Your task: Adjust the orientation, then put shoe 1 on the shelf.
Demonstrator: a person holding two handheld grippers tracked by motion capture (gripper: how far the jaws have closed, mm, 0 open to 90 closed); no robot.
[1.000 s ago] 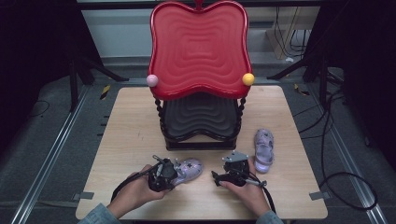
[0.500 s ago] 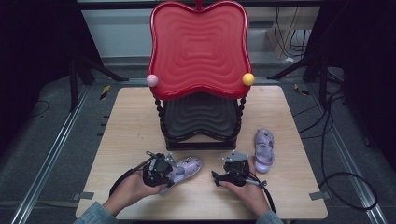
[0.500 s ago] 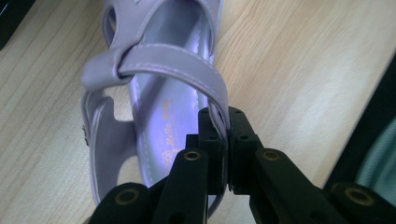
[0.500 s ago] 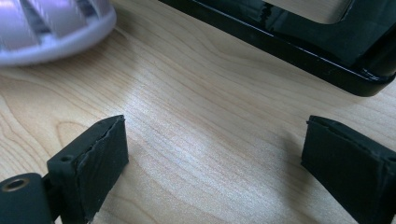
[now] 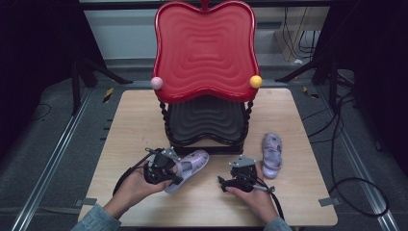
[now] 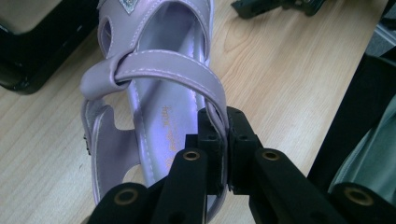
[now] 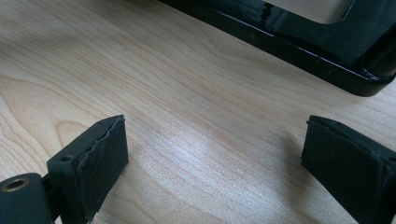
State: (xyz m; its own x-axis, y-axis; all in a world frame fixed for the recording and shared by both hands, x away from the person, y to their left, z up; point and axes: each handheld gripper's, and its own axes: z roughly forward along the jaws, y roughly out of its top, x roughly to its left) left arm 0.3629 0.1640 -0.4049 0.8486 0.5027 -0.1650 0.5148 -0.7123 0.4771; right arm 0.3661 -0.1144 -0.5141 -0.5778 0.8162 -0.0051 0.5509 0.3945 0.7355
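My left gripper (image 5: 169, 169) is shut on the heel strap of a lilac sandal (image 5: 191, 164), which is lifted and tilted at the front left of the wooden table (image 5: 134, 120). In the left gripper view the jaws pinch the thin strap (image 6: 223, 126) of that sandal (image 6: 159, 93) between them. A second lilac sandal (image 5: 272, 155) lies flat on the table right of centre. My right gripper (image 5: 226, 183) rests near the front edge, left of that sandal, its pads (image 7: 100, 154) wide apart over bare wood with nothing between them.
A two-tier stand with a red wavy top tray (image 5: 206, 48) and a black lower tray (image 5: 206, 122) occupies the table's middle and back. Its black base (image 7: 299, 51) lies just ahead of my right gripper. Cables trail on the floor at the right.
My left gripper has lifted the sandal off the table and carried it slightly rightward, tilting it up. The right gripper and the second sandal have stayed put.
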